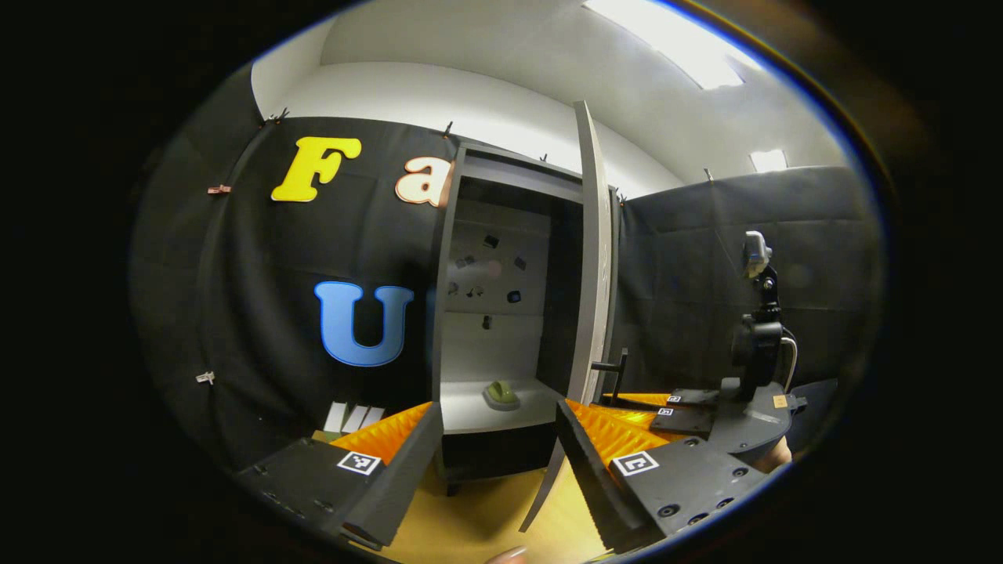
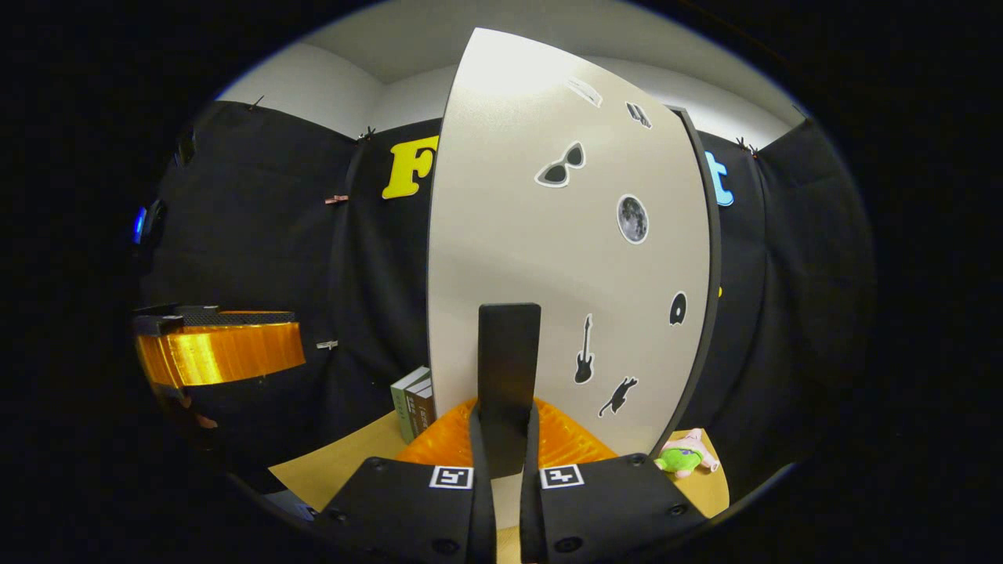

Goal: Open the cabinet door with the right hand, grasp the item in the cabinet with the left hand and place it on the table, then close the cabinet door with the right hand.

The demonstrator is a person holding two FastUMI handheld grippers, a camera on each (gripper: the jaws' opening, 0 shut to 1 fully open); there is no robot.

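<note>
Door [image 2: 564, 258] swung open | right gripper [image 2: 506, 439] clamped on door handle [image 2: 508, 368] | left gripper [image 1: 497, 462] spread wide, facing green item [image 1: 501, 394] on cabinet shelf [image 1: 470, 413]

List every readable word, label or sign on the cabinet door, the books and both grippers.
None can be read as text.
Pale grey cabinet door: picture stickers only, no words.
Upright books: spine print too small to read.
Right gripper, shut on the black door handle: square black-and-white code markers, no letters.
Left gripper: the same kind of marker.
</note>
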